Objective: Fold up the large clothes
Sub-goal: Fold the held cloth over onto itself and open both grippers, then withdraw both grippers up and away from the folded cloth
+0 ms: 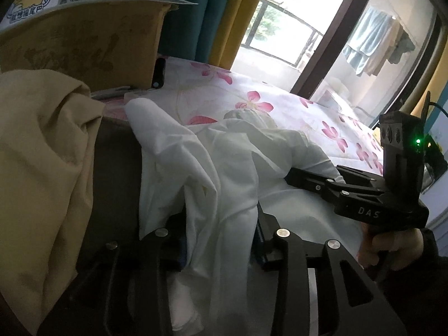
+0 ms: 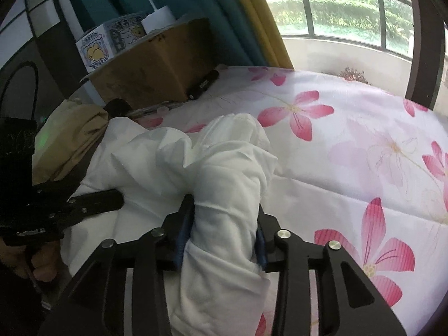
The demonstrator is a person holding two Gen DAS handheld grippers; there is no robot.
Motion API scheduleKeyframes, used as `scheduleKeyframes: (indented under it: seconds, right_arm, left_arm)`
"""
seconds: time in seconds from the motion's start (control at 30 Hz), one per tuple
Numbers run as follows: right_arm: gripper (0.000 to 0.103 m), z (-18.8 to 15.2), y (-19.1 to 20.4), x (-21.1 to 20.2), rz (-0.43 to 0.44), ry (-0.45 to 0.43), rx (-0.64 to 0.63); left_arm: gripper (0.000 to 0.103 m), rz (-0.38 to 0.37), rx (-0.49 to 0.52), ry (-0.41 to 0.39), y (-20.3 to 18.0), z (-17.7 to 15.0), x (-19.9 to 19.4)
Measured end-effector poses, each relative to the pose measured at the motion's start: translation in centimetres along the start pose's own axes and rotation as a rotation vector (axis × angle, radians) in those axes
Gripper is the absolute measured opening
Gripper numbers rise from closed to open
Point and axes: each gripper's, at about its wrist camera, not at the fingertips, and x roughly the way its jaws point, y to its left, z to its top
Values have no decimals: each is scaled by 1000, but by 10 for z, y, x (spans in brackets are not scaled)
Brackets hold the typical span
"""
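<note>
The left gripper (image 1: 221, 240) is standing partly open, with a bunched fold of the white garment (image 1: 224, 168) lying between its jaws; the blue pads are flanking the cloth, and whether they are pressing on it cannot be told. The right gripper (image 2: 224, 224) is likewise standing partly open, with a thick roll of the white garment (image 2: 224, 168) filling the gap and touching both blue pads (image 2: 180, 240). The garment is lying crumpled on the floral bedsheet (image 2: 350, 154), near the bed's edge closest to the cameras. A tan cloth (image 1: 42, 154) is lying beside it, toward the cardboard box (image 1: 84, 44).
</note>
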Motion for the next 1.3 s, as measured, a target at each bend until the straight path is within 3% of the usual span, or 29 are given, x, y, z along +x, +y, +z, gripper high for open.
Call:
scheduleKeyframes:
  seconds: [0.07,0.23,0.43,1.3]
  right_arm:
    - [41,0,-1,0,-1,1,8]
    - [65,-5,-1,-6,-23,3,21]
    - [80,-10,0,-17,-43,16,27]
    - [81,-61,-4,-82,-33,-6,30]
  left_arm:
    - [41,15,2,3,-2,-3,-4]
    - [45,47,1,4,-5,-8,-11]
    - [48,67,-19,-7,-7,-17,-16]
    - [49,188,-9,-69,-34,-53,-51]
